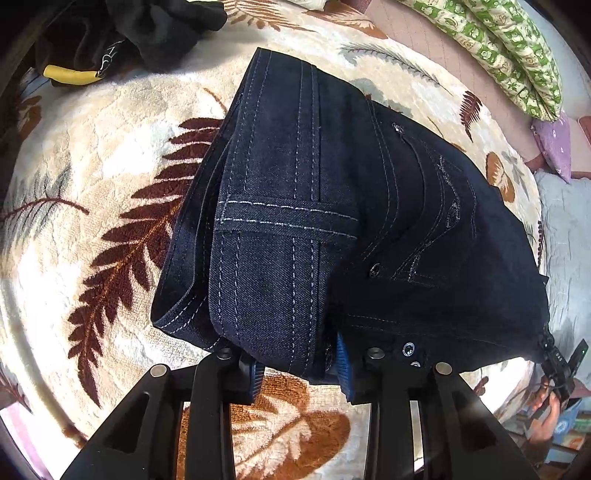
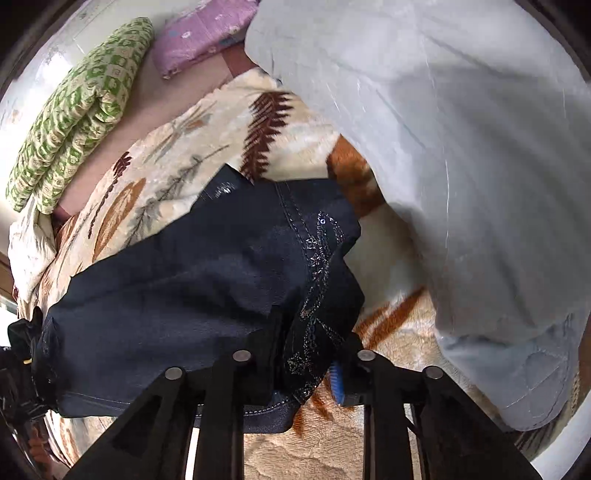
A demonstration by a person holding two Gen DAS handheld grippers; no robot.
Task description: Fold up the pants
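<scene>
Dark blue denim pants [image 1: 332,206] with pale stitching hang folded in a bundle above a leaf-patterned blanket [image 1: 110,184]. My left gripper [image 1: 295,369] is shut on the near edge of the folded legs, blue pads pressed on the cloth. In the right wrist view the pants [image 2: 192,288] show a sequined pocket. My right gripper [image 2: 306,380] is shut on that pocket end of the pants, its blue pad [image 2: 337,384] against the denim. The right gripper also shows in the left wrist view [image 1: 554,365] at the far corner of the pants.
A black garment with a yellow band [image 1: 110,40] lies at the far left. A green patterned quilt [image 1: 509,48] and a purple cloth [image 2: 199,33] lie along the bed's far side. A pale grey-blue bedspread [image 2: 461,166] lies close on the right.
</scene>
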